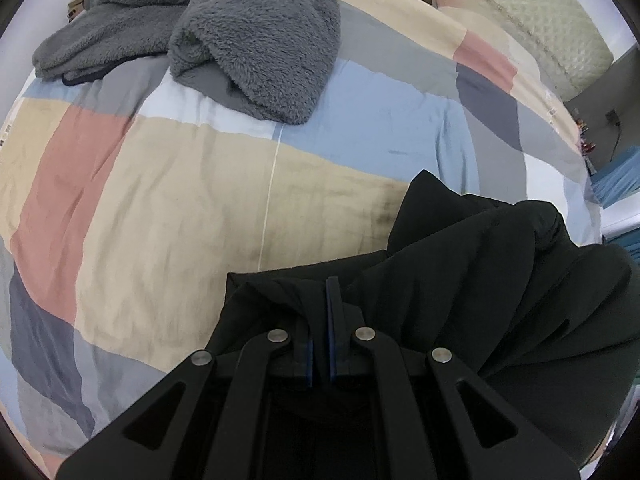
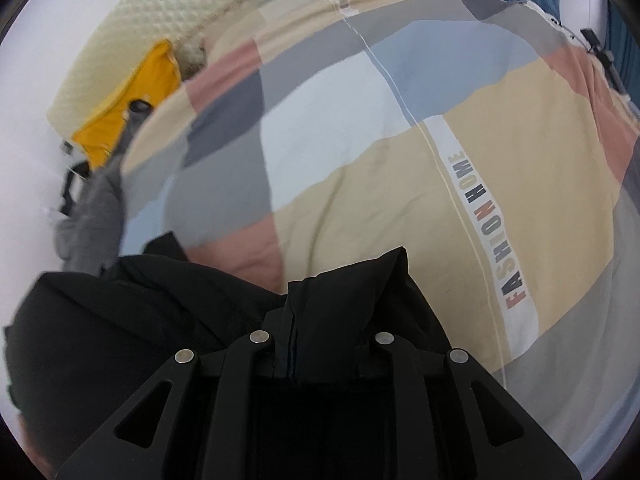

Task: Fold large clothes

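Left wrist: black garment (image 1: 500,272) pinched in left tool (image 1: 320,344).

The jacket (image 1: 500,280) lies on the bed's quilt (image 1: 160,200), at its near edge; the fleece garment (image 1: 240,40) lies on the quilt well beyond it; the headboard (image 1: 540,20) stands behind.
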`<state>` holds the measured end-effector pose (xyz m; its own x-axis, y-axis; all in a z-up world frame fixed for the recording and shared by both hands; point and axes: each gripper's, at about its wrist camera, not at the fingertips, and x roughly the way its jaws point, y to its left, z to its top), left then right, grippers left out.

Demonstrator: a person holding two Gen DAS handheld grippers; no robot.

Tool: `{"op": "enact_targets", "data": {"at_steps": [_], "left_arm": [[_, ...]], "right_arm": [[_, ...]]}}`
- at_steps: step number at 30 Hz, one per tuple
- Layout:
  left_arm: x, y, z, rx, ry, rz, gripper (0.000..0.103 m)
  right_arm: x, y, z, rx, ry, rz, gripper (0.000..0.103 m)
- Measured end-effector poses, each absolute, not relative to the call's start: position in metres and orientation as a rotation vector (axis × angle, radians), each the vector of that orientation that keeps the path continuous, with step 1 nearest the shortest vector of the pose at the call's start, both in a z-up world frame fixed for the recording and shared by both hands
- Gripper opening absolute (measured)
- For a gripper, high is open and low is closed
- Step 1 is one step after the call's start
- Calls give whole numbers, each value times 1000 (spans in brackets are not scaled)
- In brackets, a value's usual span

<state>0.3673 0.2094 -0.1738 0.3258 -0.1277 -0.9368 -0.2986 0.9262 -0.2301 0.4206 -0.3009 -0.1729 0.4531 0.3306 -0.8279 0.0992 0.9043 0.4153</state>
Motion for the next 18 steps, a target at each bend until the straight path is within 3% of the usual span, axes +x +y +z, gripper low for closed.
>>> {"op": "enact_targets", "data": {"at_steps": [5, 7, 9, 10, 11, 13, 18], "left_arm": [[344, 222, -159, -493, 1207, 84, 7], [335, 227, -149, -523, 1198, 81, 11], [326, 231, -139, -549, 1197, 67, 26], [322, 232, -133, -557, 1195, 56, 42], [316, 233, -125, -549, 1187, 48, 61], [308, 231, -109, -453, 1160, 71, 79], [279, 209, -51, -230, 943, 38, 79]], "right_arm": [[399, -318, -154, 529, 1070, 193, 25], [390, -321, -141, 527, 1053, 201, 44], [381, -326, -124, 493, 1023, 186, 61], [377, -328, -114, 474, 1003, 192, 71], [375, -329, -105, 461, 984, 195, 74], [364, -331, -80, 413, 922, 179, 75], [342, -301, -26, 283, 770, 223, 80]]}}
